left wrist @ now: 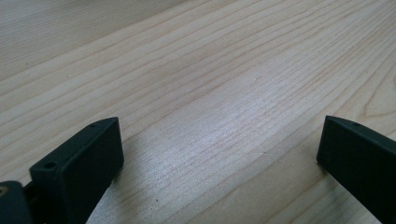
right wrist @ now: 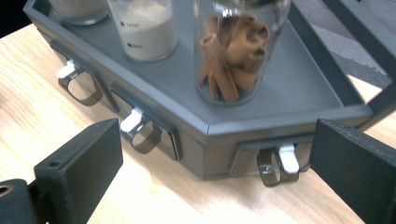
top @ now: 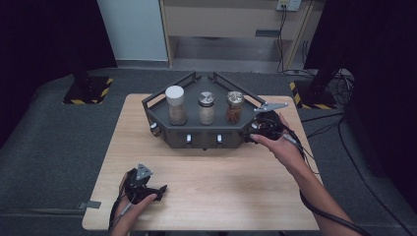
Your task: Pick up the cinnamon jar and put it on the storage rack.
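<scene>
Left gripper (top: 156, 189) is sitting released on the near desk (top: 221, 196), while the right gripper (top: 255, 133), jaws wide, is lining up on the rack's (top: 162, 118) right-end drawer pull (right wrist: 275, 165); next it probably needs closing on that.

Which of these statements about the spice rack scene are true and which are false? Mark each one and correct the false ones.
1. Three jars stand on the grey rack. True.
2. The right hand-held gripper grips the cinnamon jar. False: its jaws are open, near the rack's right drawer handle.
3. The left hand-held gripper is open over bare table. True.
4. The white-lidded jar stands rightmost. False: it is the leftmost.
</scene>
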The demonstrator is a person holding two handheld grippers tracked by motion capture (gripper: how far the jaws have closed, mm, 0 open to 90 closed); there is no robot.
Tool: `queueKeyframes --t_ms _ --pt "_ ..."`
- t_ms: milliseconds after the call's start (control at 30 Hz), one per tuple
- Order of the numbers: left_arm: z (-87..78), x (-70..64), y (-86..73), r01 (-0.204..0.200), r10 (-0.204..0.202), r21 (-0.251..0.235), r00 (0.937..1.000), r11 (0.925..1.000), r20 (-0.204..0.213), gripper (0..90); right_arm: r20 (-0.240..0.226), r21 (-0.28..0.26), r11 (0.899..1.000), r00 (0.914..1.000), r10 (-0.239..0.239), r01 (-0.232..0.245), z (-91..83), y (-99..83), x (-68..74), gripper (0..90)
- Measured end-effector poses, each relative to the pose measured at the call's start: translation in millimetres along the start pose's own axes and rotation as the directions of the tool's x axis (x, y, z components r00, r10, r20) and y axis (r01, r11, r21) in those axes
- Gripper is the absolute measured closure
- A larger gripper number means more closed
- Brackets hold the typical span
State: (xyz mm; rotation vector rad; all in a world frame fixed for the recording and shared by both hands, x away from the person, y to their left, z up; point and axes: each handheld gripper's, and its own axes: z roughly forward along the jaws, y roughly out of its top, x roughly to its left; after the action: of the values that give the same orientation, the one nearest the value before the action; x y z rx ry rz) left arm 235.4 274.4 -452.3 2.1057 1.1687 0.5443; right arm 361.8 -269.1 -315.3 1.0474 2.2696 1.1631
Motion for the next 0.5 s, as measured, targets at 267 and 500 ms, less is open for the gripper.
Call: queueKeyframes --t_ms 267,500 --pt "0.0 -0.1 -0.1 0.000 0.000 0.000 1.0000 1.0000 0.000 0.0 -0.007 0.006 1.000 1.0000 0.006 -0.006 -4.8 -20.1 3.3 2.9" --pt "0.0 -0.2 -0.1 0.000 0.000 0.000 1.0000 1.0000 -0.001 0.0 -0.019 0.005 1.000 0.9998 -0.004 0.004 -6.1 -30.9 9.4 2.9"
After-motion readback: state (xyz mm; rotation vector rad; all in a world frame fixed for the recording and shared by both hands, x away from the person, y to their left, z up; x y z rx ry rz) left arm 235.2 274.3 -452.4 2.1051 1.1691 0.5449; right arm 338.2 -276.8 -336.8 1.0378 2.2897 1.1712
